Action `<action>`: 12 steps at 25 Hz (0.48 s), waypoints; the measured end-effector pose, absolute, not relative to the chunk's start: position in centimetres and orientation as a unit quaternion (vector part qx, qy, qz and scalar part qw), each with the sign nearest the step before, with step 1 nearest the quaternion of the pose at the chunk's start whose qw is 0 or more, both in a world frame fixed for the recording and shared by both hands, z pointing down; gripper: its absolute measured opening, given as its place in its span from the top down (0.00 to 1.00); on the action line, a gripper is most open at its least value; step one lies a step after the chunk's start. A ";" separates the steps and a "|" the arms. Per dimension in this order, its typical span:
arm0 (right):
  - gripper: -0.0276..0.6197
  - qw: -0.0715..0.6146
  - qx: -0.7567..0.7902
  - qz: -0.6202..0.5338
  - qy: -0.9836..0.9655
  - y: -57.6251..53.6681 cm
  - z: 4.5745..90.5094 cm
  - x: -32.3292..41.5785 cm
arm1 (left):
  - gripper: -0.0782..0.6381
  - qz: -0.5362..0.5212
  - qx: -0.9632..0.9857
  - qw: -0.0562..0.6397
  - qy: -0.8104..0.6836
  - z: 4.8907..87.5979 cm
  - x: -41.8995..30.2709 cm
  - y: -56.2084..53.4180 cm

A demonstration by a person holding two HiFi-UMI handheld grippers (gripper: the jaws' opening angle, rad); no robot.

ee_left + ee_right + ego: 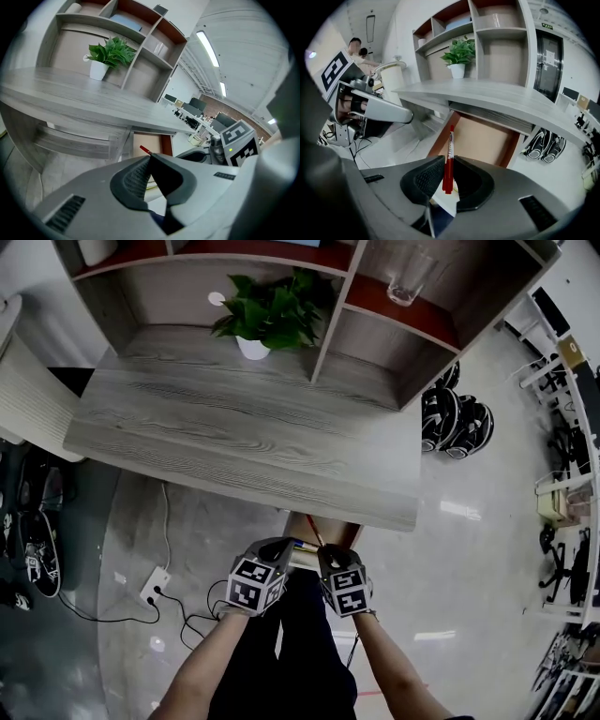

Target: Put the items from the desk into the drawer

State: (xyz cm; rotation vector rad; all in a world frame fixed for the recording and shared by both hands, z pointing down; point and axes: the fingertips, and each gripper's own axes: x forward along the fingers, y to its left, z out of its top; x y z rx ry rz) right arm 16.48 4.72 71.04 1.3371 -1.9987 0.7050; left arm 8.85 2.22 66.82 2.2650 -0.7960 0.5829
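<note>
Nearest the lens are the person's two forearms [202, 671], coming up from 6 o'clock in the head view, each ending in a gripper with a marker cube.

The grey wood-grain counter [234, 427] fills the middle. A shelf unit [375, 343] stands on it toward 12 o'clock, and a potted plant [272, 310] sits at about 12. Below the counter's near edge, around 5 o'clock from its centre, the drawer [487, 140] stands pulled out, showing a bare brown bottom.

The right gripper [449, 164] is clenched on a red marker pen [449, 154]. The pads pinch the barrel toward its lower end, and the tip points toward 12 o'clock over the open drawer. The left gripper [150, 159] sits just beside it at 9 o'clock, its jaw tips together with nothing seen between them.

The pen looks light and stiff, with a smooth plastic barrel that could slip or pivot in the pads. Mid-barrel would be the steadier hold. It should roll once freed, so a low release inside the drawer looks wise.
</note>
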 end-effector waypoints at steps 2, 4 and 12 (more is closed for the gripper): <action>0.86 0.321 0.498 0.260 -0.763 4.2 71.8 16.6 | 0.85 0.224 0.863 0.330 -0.309 67.0 8.6 2.1; 0.86 0.331 0.487 0.246 -0.770 3.5 72.4 16.7 | 0.85 0.223 0.862 0.331 -0.314 67.1 8.3 1.8; 0.86 0.353 0.483 0.222 -0.770 1.1 73.5 17.4 | 0.85 0.215 0.854 0.343 -0.328 67.2 7.5 0.9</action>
